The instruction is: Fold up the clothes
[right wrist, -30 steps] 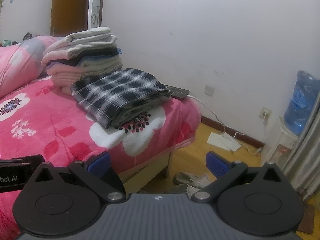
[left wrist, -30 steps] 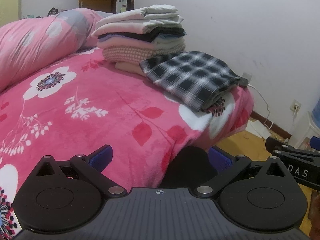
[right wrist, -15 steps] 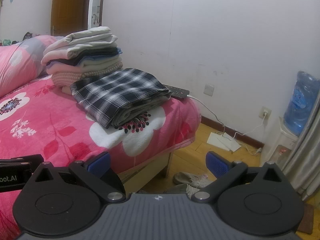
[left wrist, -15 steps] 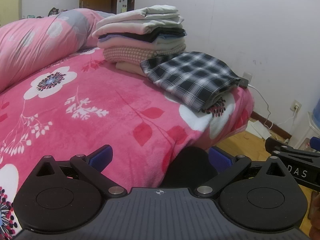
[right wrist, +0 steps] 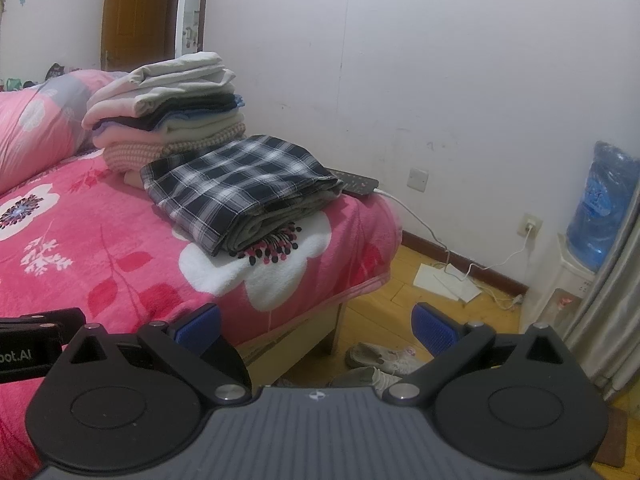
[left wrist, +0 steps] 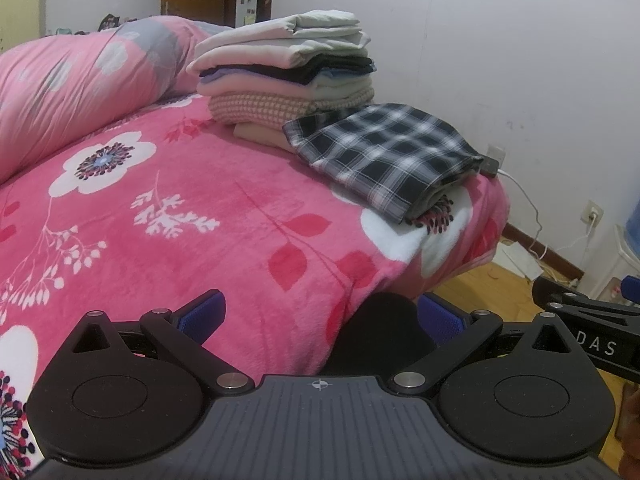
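left hand-held gripper (left wrist: 320, 316): jaws wide apart, empty, over near bed (left wrist: 240, 216) edge. right hand-held gripper (right wrist: 316, 328): jaws wide apart, empty, past bed corner. folded plaid shirt (left wrist: 384, 156) at far corner, touching clothes stack (left wrist: 288, 72).

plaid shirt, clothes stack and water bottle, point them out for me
plaid shirt (right wrist: 240, 178), right wrist view, middle of its top face
clothes stack (left wrist: 288, 68), left wrist view, front of the middle layers
water bottle (right wrist: 604, 208), right wrist view, centre of the blue body

pink floral bed (left wrist: 248, 216), plaid garment (left wrist: 384, 156), clothes stack (left wrist: 288, 76)
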